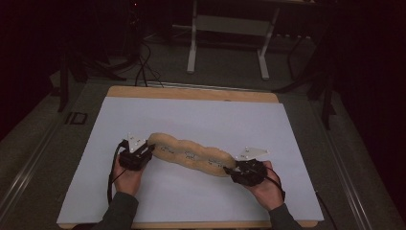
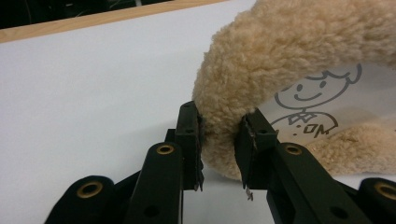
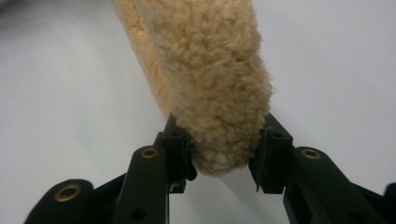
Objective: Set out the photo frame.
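A long tan fleecy roll (image 1: 191,155) lies slanted across the white sheet (image 1: 191,115), with small cartoon prints along its side. My left gripper (image 1: 149,149) is shut on its far left end; in the left gripper view the jaws (image 2: 219,144) pinch the fleece (image 2: 280,51) beside a clear label with a smiling figure (image 2: 308,107). At the near right end, my right gripper (image 1: 234,170) holds the roll. In the right gripper view both pads of that gripper (image 3: 224,149) press into the rounded tip of the fleece (image 3: 210,70).
The white sheet covers a wooden tabletop whose far edge (image 1: 191,92) shows bare. Beyond the table a white metal stand (image 1: 230,28) and dark cables (image 1: 143,67) sit on the grey floor. The room around is dark.
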Motion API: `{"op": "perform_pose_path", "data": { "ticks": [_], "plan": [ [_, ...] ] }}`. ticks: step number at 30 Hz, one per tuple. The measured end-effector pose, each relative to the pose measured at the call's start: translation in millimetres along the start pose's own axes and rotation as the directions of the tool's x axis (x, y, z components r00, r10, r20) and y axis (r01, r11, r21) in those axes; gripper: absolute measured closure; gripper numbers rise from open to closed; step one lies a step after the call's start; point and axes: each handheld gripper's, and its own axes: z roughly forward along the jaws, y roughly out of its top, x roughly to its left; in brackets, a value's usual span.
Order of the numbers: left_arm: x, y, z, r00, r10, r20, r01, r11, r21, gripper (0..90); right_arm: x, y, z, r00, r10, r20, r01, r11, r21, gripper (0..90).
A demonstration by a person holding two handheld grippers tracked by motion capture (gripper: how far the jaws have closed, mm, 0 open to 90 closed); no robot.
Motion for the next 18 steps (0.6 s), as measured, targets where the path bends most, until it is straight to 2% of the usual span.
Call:
{"op": "perform_pose_path", "data": {
  "ticks": [11,14,18],
  "plan": [
    [-3.7,2.2,-7.2,0.9996,-0.024,-0.013,0.024,0.9997,0.001,73.4,-1.6,2.8,-4.6,0.9993,0.008,0.036,-0.006,0.999,-0.039,63.7],
    [-3.8,3.9,-8.9,0.9992,-0.039,-0.010,0.039,0.9991,0.014,73.3,-3.2,5.0,-5.6,0.9986,0.019,0.049,-0.016,0.998,-0.053,63.8],
    [-4.8,6.3,-13.0,0.9983,-0.051,-0.029,0.051,0.9987,0.007,73.3,-4.2,8.2,-5.4,0.9975,0.031,0.063,-0.027,0.997,-0.065,63.9]
  ]
}}
